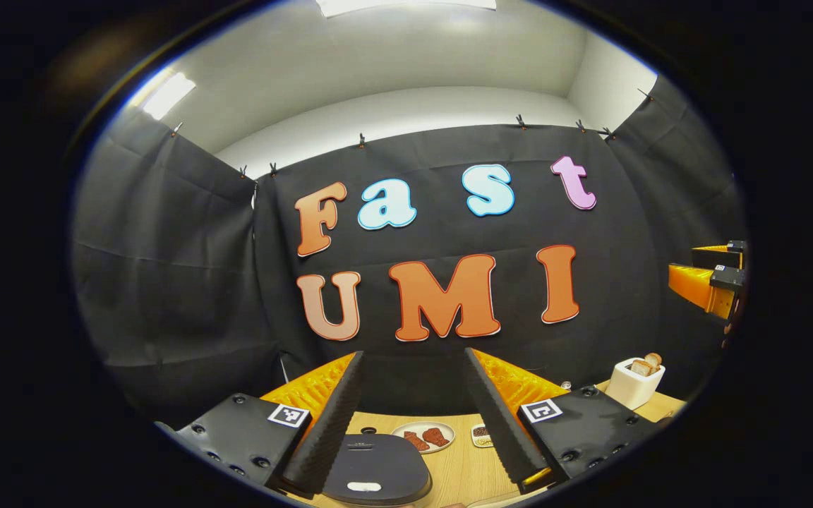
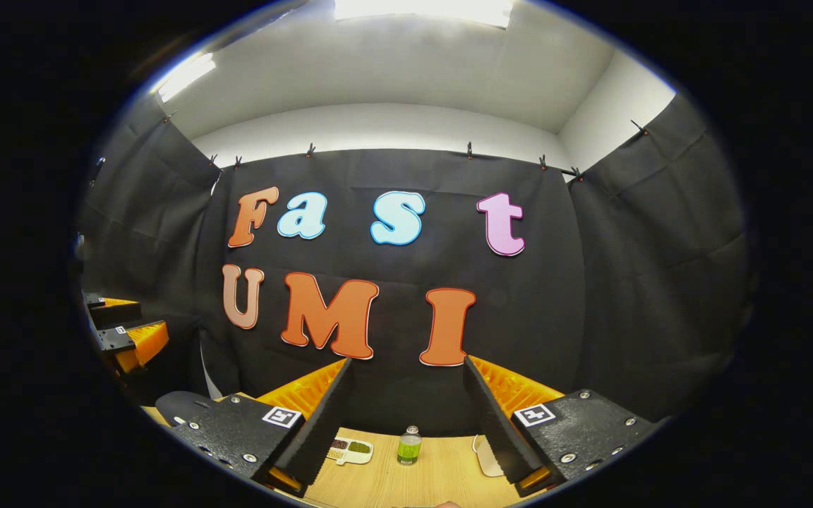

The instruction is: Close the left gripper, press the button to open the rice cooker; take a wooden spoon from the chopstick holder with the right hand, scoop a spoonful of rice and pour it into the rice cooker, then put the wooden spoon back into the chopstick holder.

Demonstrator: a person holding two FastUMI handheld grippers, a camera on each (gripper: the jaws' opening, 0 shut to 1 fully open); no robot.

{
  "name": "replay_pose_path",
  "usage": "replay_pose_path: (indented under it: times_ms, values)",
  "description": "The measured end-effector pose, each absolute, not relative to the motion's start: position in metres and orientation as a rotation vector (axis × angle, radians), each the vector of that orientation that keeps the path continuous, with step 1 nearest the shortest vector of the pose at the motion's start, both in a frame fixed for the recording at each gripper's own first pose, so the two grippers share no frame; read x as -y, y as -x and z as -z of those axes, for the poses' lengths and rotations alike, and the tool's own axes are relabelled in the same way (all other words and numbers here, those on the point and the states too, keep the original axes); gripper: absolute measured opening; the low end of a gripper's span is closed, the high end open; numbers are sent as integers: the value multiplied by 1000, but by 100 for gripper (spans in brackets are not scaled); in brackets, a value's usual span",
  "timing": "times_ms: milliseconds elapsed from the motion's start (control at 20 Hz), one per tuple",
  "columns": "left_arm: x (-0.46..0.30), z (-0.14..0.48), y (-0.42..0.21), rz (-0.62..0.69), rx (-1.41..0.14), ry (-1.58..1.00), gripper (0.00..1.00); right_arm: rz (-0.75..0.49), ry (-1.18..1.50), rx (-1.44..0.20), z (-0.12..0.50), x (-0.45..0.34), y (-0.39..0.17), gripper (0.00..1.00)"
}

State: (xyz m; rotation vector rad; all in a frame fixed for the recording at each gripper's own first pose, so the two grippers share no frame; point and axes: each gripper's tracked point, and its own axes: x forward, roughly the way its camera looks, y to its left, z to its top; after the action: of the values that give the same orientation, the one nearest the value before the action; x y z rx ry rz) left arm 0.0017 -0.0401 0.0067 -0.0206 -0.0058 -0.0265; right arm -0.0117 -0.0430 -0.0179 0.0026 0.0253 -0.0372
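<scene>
Both grippers are held level above the wooden table (image 1: 463,473), each spread wide with nothing between its fingers. Left gripper (image 1: 413,406) hangs just behind the rice cooker (image 1: 377,469), whose dark lid is down, with a pale button near its front edge. Past the cooker lie a plate (image 1: 422,435) and a small sectioned dish (image 1: 480,435); the white chopstick holder (image 1: 634,384) with wooden handles stands well to the cooker's right. Right gripper (image 2: 406,406) faces a small green bottle (image 2: 408,446). I judge the first step is due: bring the left fingers fully together before descending, then press squarely down on the button, keeping the tips off the lid's rim so they don't slide
</scene>
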Motion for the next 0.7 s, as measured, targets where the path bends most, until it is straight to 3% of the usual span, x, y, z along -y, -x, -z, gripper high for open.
replay_pose_path:
  times_ms: [350, 400, 550, 600, 700]
  values:
    - [44, -4, 1, 35, -8, 19, 85, 47, -16, -52, 31, 51, 16, 95]
    - [45, -4, 2, 33, -7, 15, 100, 46, -16, -55, 33, 50, 15, 96]
    - [47, -3, 2, 32, -7, 6, 93, 45, -19, -60, 36, 52, 16, 95]
    - [47, -2, 2, 32, -8, 8, 85, 47, -19, -61, 37, 53, 16, 95]
    - [50, 0, 1, 43, -15, 18, 100, 48, -14, -68, 41, 55, 15, 94]
